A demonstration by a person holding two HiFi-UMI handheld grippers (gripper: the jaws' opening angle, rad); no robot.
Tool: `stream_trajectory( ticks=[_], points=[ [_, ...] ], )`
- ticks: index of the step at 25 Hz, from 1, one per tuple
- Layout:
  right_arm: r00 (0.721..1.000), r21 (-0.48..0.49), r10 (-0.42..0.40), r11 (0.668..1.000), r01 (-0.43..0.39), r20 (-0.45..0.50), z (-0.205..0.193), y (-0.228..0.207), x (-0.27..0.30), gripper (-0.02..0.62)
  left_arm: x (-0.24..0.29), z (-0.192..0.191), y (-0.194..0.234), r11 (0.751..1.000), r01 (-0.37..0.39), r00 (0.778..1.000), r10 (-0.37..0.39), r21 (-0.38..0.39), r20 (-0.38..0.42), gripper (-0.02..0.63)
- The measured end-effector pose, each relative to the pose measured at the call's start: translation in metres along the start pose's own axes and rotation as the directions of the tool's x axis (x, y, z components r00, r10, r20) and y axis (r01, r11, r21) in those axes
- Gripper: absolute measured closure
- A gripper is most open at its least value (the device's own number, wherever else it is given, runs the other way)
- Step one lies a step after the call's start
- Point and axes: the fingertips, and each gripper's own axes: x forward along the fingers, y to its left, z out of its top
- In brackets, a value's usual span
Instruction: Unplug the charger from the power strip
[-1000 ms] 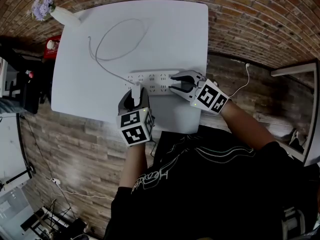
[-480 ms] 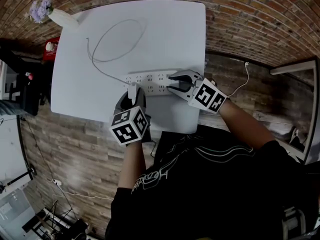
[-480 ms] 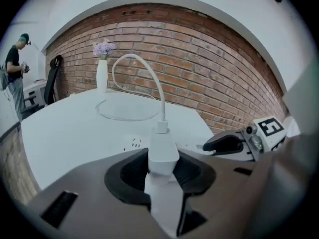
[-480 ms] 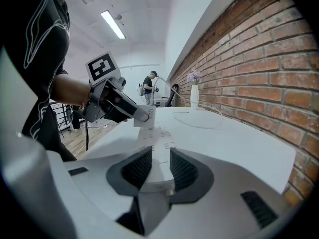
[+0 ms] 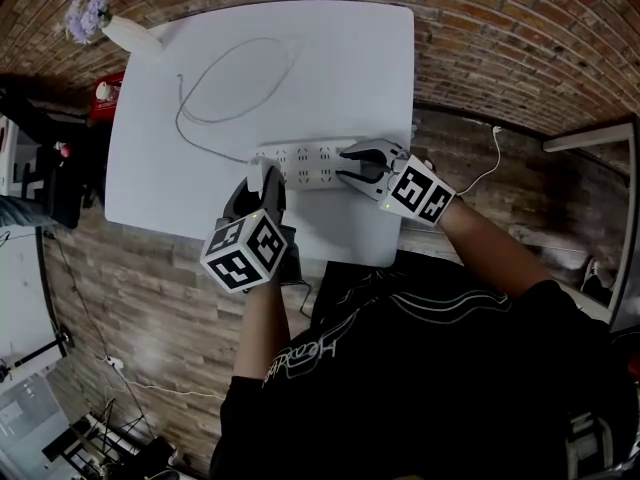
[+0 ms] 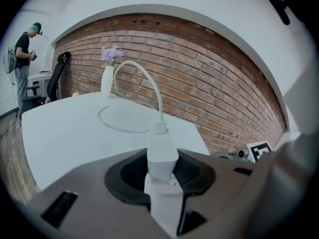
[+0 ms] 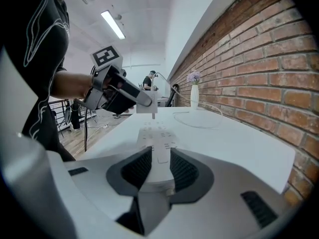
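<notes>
While clear of power strip — charger aloft.

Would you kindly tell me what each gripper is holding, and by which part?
The left gripper holds the charger by its body; the right gripper clamps the power strip by one end.

The table, power strip and charger are all white, against a red-brown brick wall across the top of the head view. The left gripper and right gripper carry cubes with black-and-white square markers. The flowers at upper left are lilac.
</notes>
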Motion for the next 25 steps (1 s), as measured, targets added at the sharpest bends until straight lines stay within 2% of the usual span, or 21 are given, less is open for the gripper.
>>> stream_trajectory(
  ticks=[5, 9, 12, 14, 17, 21, 23, 25],
  points=[
    [1.000, 0.007, -0.001, 1.000, 0.001, -0.001, 0.000, 0.000, 0.001, 0.499, -0.015, 0.019, -0.017, 0.994, 0.104, 0.994, -0.103, -0.023, 0.036, 0.471],
    [1.000, 0.031, -0.003, 1.000, 0.004, -0.023, -0.001, 0.000, 0.001, 0.499, -0.031, 0.025, -0.034, 0.982, 0.188, 0.981, -0.186, -0.030, 0.057, 0.471],
    [0.999, 0.092, -0.022, 0.995, 0.025, -0.039, -0.001, -0.006, 0.000, 0.515, -0.046, 0.032, -0.043, 0.973, 0.229, 0.971, -0.228, -0.013, 0.074, 0.471],
    [0.999, 0.158, -0.042, 0.987, 0.041, 0.006, 0.012, -0.011, -0.009, 0.539, -0.057, 0.037, -0.046, 0.969, 0.246, 0.966, -0.245, 0.001, 0.085, 0.471],
    [0.990, 0.309, -0.061, 0.951, 0.020, 0.124, 0.047, -0.013, -0.034, 0.582, -0.075, 0.040, -0.051, 0.959, 0.285, 0.954, -0.284, 0.005, 0.091, 0.470],
    [0.968, 0.505, -0.050, 0.859, -0.084, 0.246, 0.092, -0.005, -0.068, 0.591, -0.100, 0.042, -0.056, 0.942, 0.336, 0.937, -0.334, -0.007, 0.102, 0.469],
    [0.948, 0.533, -0.058, 0.837, -0.124, 0.313, 0.116, 0.006, -0.084, 0.592, -0.115, 0.044, -0.057, 0.935, 0.354, 0.930, -0.351, -0.004, 0.110, 0.470],
    [0.933, 0.521, -0.069, 0.843, -0.135, 0.354, 0.138, 0.022, -0.098, 0.592, -0.132, 0.046, -0.060, 0.926, 0.377, 0.920, -0.374, 0.000, 0.118, 0.469]
  ],
)
